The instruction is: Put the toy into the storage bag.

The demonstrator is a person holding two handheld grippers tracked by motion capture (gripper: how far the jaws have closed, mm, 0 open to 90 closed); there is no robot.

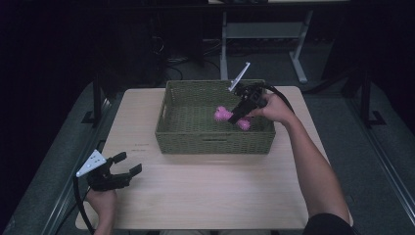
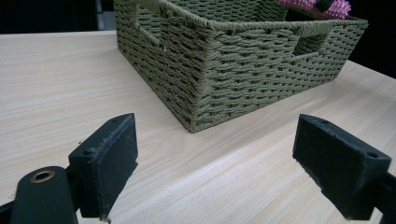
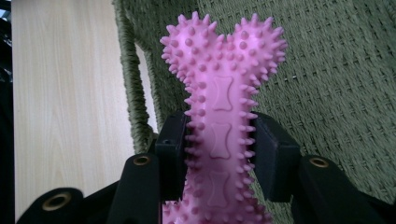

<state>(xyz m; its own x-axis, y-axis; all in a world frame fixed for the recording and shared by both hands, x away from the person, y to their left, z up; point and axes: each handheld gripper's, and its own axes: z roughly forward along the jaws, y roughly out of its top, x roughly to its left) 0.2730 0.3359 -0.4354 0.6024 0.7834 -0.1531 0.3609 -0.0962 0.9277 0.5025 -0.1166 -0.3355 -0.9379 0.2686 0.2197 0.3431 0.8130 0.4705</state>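
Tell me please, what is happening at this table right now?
A person works with two hand-held grippers. The right gripper is shut on a pink spiky bone toy, holding it by its middle over the inside of a green woven basket. The left gripper rests open near the table corner, holding nothing, pointed towards the basket.

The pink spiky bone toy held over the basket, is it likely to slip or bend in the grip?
The bone toy probably will not slip: the right gripper is shut on its middle and the small spikes press against the pads. It looks like rubber, so it may flex a little. It seems light, since it stays level above the basket.
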